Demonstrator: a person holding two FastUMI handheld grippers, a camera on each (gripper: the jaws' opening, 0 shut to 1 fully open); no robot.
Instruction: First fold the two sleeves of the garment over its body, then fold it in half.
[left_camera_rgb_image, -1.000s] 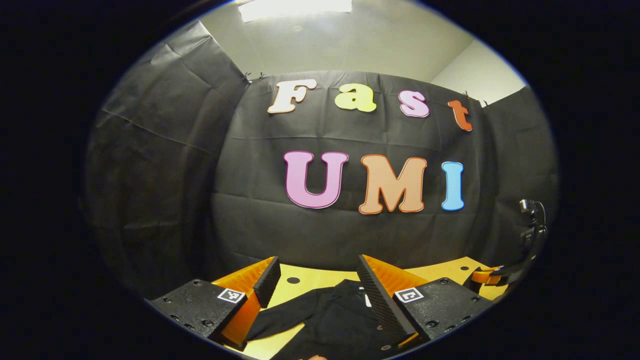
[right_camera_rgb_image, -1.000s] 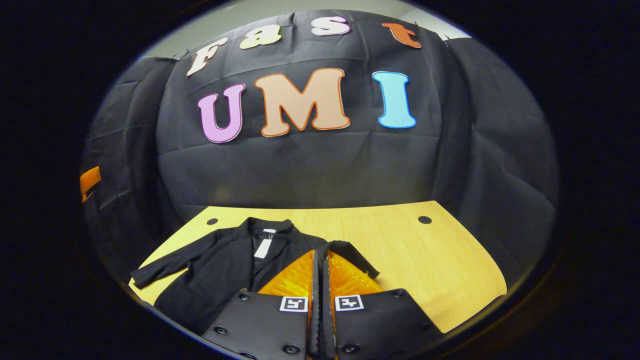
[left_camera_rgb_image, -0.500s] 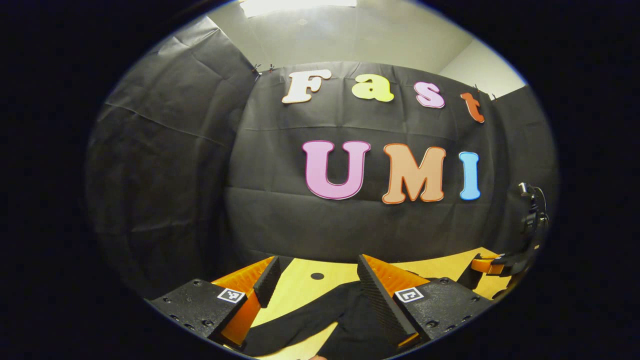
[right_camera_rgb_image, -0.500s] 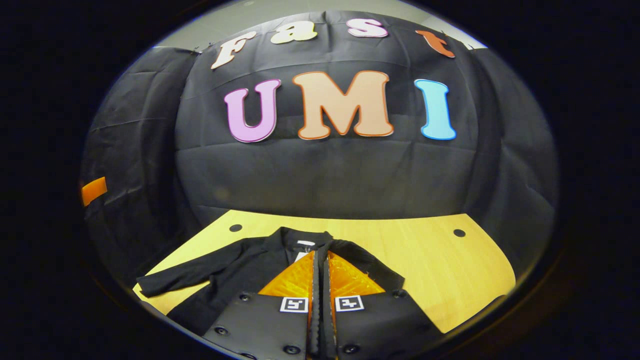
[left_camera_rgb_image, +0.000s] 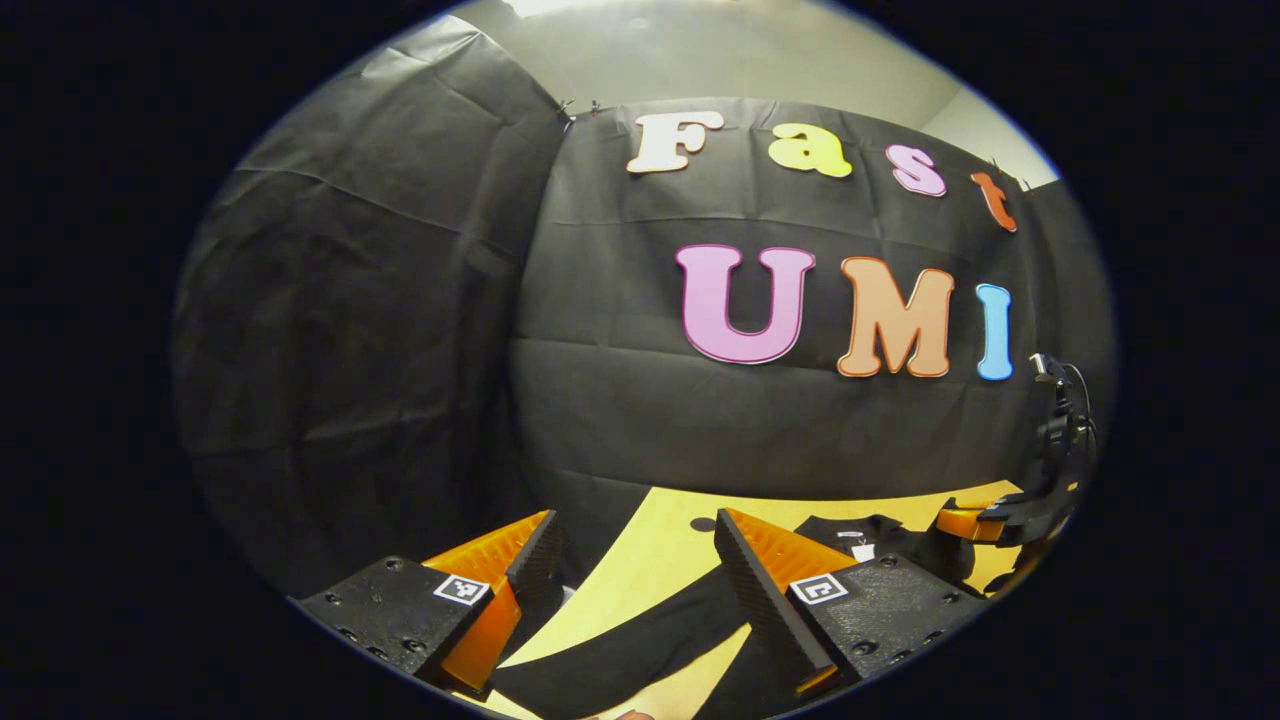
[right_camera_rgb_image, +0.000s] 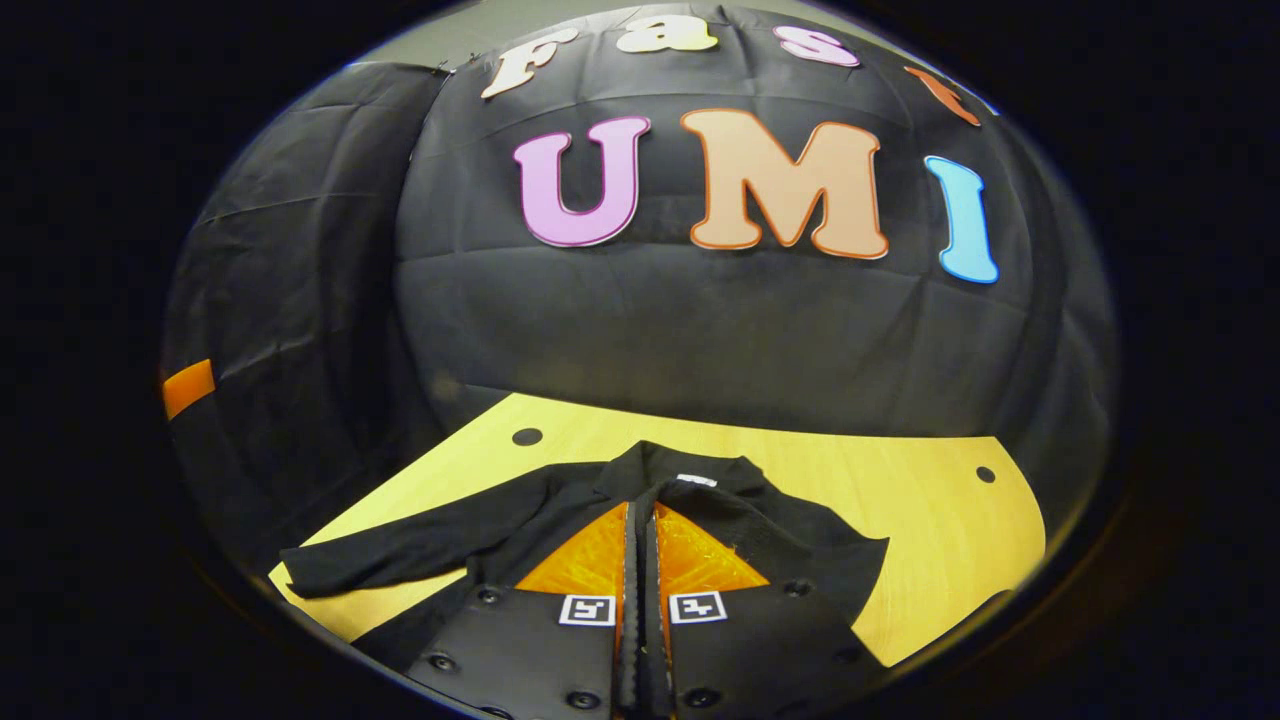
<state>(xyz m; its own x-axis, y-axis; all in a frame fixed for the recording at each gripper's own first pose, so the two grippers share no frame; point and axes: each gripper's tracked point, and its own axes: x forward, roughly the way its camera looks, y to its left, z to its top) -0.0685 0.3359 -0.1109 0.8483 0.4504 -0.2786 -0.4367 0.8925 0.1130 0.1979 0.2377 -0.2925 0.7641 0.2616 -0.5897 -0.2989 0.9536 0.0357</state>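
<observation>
A black long-sleeved garment (right_camera_rgb_image: 560, 500) lies flat on the yellow table (right_camera_rgb_image: 930, 520), collar (right_camera_rgb_image: 680, 465) toward the wall. My right gripper (right_camera_rgb_image: 640, 510) is shut on the garment's right sleeve (right_camera_rgb_image: 800, 565), whose cloth drapes around its tips above the body. The left sleeve (right_camera_rgb_image: 400, 555) stretches out to the left. My left gripper (left_camera_rgb_image: 635, 530) hangs open above that left sleeve (left_camera_rgb_image: 620, 655), nothing between its fingers. In the left gripper view the right gripper (left_camera_rgb_image: 975, 522) sits over the garment near the collar label (left_camera_rgb_image: 855, 540).
The black cloth wall closes the table's back and left side. Small round holes (right_camera_rgb_image: 527, 436) (right_camera_rgb_image: 986, 474) mark the tabletop's far corners. Bare wood (right_camera_rgb_image: 900, 500) lies right of the garment. An orange part (right_camera_rgb_image: 188, 388) shows at the far left edge.
The right gripper has carried the right sleeve leftward over the garment's body. The left gripper has shifted left, from over the body to over the left sleeve, staying open.
</observation>
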